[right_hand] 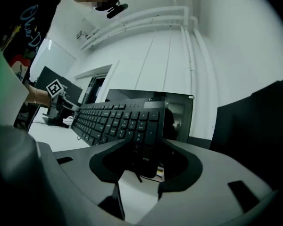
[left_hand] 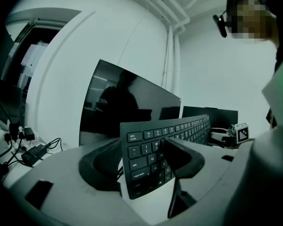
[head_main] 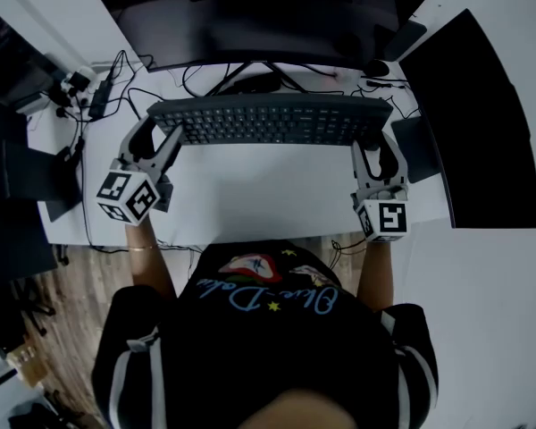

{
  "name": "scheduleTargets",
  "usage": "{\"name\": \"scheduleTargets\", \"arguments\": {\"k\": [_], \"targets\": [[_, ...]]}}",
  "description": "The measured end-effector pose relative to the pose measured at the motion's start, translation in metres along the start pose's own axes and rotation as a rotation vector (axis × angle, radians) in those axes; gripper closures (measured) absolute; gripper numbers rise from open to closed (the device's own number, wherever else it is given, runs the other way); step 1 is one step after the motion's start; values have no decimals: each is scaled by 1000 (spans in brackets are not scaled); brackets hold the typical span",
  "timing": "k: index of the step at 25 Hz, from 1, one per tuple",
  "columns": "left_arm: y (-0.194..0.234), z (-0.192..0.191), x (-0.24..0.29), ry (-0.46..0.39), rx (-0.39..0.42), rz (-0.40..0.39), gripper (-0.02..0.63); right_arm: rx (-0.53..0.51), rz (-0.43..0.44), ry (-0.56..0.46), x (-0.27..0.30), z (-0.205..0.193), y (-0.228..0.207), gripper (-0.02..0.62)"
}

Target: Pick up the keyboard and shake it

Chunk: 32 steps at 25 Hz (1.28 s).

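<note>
Keyboard [head_main: 268,119] ends: left claw [head_main: 163,134], right claw [head_main: 373,147]

Key legends on the keyboard [left_hand: 141,149] read esc, tab, caps lock, Q, 1 and 2. At six o'clock in the head view, cursive lettering on the person's shirt [head_main: 268,298] begins "Blue".

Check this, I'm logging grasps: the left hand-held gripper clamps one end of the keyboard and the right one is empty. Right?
No. The right hand-held gripper is not empty: the right gripper view shows its jaws clamped on the other end of the keyboard. The left hand-held gripper does clamp one end.
</note>
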State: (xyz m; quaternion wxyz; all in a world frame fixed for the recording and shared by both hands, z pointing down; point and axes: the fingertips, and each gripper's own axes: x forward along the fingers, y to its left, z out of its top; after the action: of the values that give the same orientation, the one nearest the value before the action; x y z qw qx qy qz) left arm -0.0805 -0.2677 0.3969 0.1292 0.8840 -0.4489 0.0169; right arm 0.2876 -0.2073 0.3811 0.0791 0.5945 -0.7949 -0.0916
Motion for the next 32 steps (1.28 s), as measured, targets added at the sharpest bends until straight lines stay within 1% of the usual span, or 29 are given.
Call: {"name": "scheduleTargets", "arguments": {"k": [7,11,15,20,24,28,32], "targets": [[-3,7,-2,-27,-15,-7,348,-89,-5,-45,-3,22,-3,419],[-1,10,-6,-40,-10,-2,348,-167,0,-58,-4,34,0,417],[1,13,-8,-57,-14,7,348,-224,-4,-80,-3,48,2,416],[1,16,-11,-71,-20,4,348,-258,-12,-100,-7,58,4,416],[-2,21,-12,-103,-23,3,348,-277,-24,-130,-10,70,3,417],[-3,29,-15,-141,-26,-2,348,-341,-39,-181,-15,93,5,417],[-4,30,-16,-145,-29,-9,348,-398,-47,-210,-19,107,5,417]]}}
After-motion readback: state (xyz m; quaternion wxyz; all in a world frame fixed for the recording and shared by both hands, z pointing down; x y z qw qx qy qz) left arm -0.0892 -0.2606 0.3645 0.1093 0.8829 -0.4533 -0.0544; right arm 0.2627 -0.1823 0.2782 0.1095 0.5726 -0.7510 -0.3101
